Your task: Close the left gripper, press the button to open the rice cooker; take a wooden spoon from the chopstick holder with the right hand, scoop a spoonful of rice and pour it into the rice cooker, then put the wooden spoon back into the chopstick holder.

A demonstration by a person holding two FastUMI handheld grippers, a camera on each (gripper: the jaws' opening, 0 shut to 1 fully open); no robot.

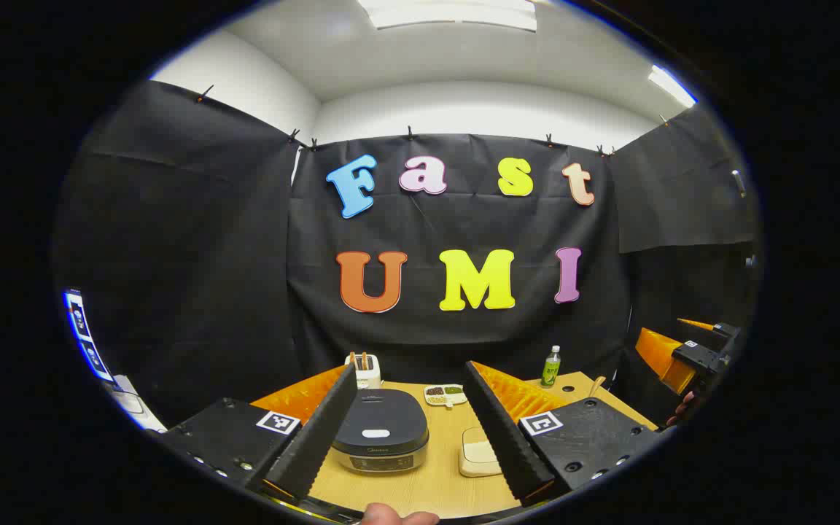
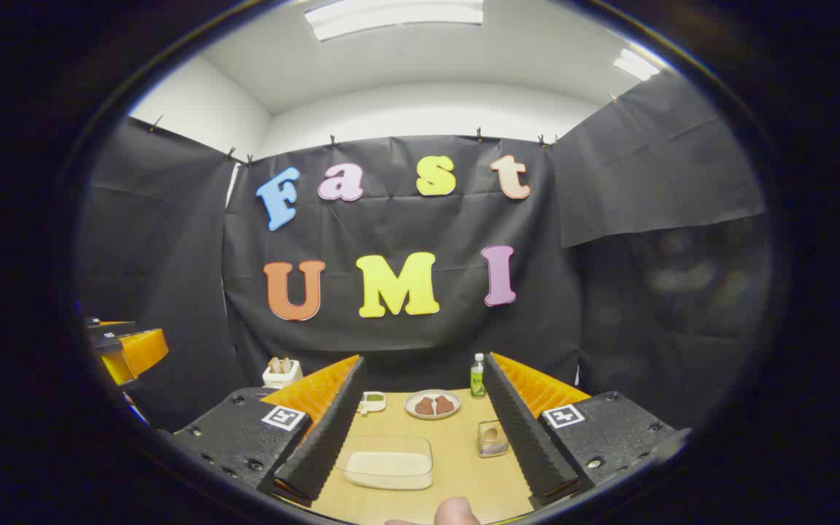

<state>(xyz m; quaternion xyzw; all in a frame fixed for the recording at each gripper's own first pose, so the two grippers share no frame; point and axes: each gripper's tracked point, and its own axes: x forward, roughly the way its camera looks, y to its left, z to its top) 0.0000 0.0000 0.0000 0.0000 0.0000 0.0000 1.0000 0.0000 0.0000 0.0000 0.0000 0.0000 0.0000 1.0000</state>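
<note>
Rice cooker (image 1: 380,440): dark lid down, low on the wooden table (image 1: 434,485) between my left gripper's 2 fingers, in the left gripper view.
Left gripper (image 1: 409,426): I see its jaws spread wide with nothing between them, hanging above the cooker.
Chopstick holder (image 1: 366,370): white, at the table's far edge just behind the cooker, with wooden handles sticking up out of it.
Divided dish (image 1: 444,394): small, right of the holder, holding brown and green fillings.
Rice container (image 2: 389,469): clear, shallow, with white rice inside, seen in the right gripper view near the table's front edge between my right gripper's fingers.
Right gripper (image 2: 424,426): I read it as wide open and empty, held above the table.
Plate (image 2: 432,405): far side of the table, carrying 2 brown pieces.
Green bottle (image 2: 477,378): upright, just right of the plate by the black cloth.
Small clear cup (image 2: 492,439): beside the right finger; contents I cannot tell.
</note>
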